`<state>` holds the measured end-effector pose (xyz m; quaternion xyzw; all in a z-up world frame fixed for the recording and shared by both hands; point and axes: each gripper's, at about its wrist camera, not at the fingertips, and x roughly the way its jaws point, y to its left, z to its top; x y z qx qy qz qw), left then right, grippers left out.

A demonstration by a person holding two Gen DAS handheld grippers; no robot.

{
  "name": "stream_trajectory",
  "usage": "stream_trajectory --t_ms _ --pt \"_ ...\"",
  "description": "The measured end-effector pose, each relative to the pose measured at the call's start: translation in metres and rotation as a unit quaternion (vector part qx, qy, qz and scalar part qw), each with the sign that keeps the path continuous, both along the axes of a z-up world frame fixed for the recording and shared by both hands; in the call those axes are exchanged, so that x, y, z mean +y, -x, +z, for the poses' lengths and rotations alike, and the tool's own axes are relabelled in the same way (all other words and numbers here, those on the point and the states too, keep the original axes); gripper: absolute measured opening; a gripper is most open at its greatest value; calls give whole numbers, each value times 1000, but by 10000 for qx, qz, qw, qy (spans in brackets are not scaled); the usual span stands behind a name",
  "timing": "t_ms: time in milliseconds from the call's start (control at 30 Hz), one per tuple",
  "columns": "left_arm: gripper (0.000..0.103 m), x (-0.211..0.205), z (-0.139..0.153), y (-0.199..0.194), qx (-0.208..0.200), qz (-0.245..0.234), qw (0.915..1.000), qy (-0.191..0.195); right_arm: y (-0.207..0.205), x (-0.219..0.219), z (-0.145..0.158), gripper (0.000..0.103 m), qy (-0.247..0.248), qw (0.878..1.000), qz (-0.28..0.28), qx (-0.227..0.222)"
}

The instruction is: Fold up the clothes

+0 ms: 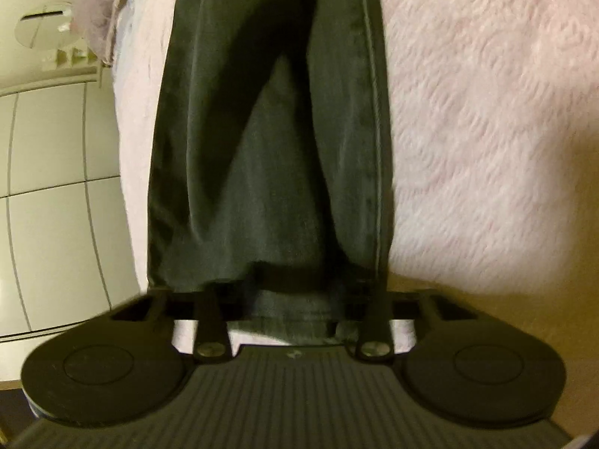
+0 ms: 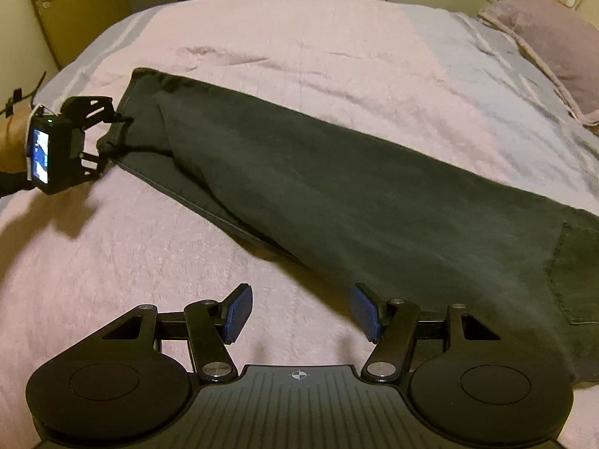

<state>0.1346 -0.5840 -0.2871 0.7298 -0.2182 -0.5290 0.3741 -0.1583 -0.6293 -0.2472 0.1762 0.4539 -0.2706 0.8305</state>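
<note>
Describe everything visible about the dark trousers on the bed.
The dark trousers are charcoal, denim-like cloth with a stitched side seam and a patch pocket near the waist. They lie lengthwise on the fluffy pink blanket, one leg stacked on the other, slightly rumpled. The left claw is at the hem end, its fingers pinching the cuff. The right claw stands open beside them, not touching.

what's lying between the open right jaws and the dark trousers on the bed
Only bare fuzzy pink blanket. In the right wrist view, the right gripper stands open just short of the dark grey-green trousers; nothing sits between its pads.
</note>
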Motion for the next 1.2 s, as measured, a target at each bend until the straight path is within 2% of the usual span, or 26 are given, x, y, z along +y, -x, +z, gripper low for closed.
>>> stream_trajectory --t_ms 200,267,400,467,567,700,867,967,1033,1200 --pt "11 0 50 -25 477 54 9986 211 -4 -7 6 62 174 9998 -57 33" --pt "9 3 60 -31 760 144 9970 99 -5 -10 5 62 174 9998 -54 64" --pt "9 10 50 -35 837 231 9958 -290 -9 -11 3 62 127 9999 -14 109" --pt "9 12 42 -31 801 241 9959 -329 -10 -11 1 62 103 9998 14 145" --pt "13 10 39 -21 741 340 9965 -164 -11 -11 -4 62 65 9998 51 179" --pt "12 6 32 -22 644 423 9968 -218 -8 -11 -10 62 -17 9997 25 246" --pt "5 2 38 -27 774 471 9950 -423 -7 -13 -7 62 -33 9997 17 228" --pt "3 1 51 -23 1009 672 9913 -519 -8 -19 -6 62 -39 9998 -33 181" --pt "3 3 54 -22 987 687 9912 -557 -9 -24 -7 62 -70 9998 -87 158" --pt "6 -9 37 -18 849 699 9907 -799 -15 -33 -5 62 -112 9999 -82 78"
